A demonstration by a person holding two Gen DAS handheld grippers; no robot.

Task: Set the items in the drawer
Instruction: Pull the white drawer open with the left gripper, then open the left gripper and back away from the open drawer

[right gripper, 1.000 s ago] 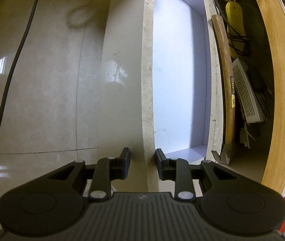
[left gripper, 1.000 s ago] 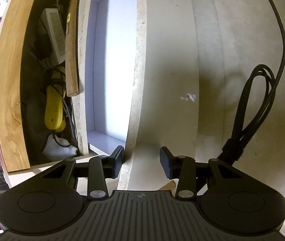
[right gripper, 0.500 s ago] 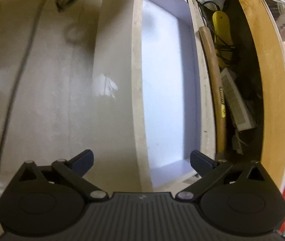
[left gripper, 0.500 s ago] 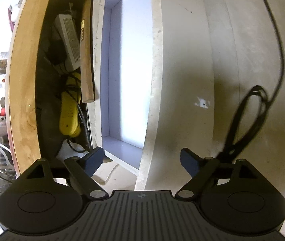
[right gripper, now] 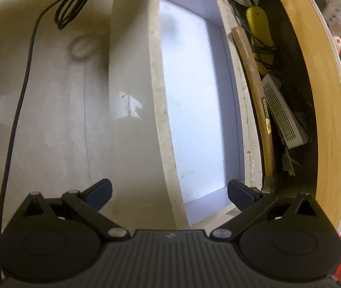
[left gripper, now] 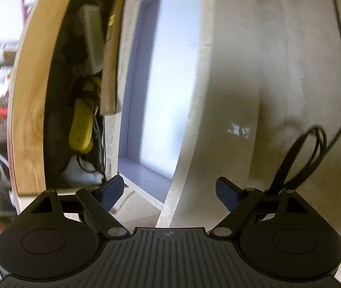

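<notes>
Left wrist view shows the left gripper (left gripper: pixel 169 189) with fingers wide and empty, just over the near corner of the pulled-out drawer (left gripper: pixel 195 110), whose pale inside holds nothing. Likewise the right gripper (right gripper: pixel 169 192) is spread wide, holding nothing. Beyond the drawer's back wall, in the cabinet recess, lies a hammer (right gripper: pixel 254 88): probably head-heavy, stiff, its smooth wooden handle best gripped near the head. Beside it sit a yellow tool (left gripper: pixel 82 122), likely light plastic with tangling cord, and a white box (right gripper: pixel 283 115), blurred.
</notes>
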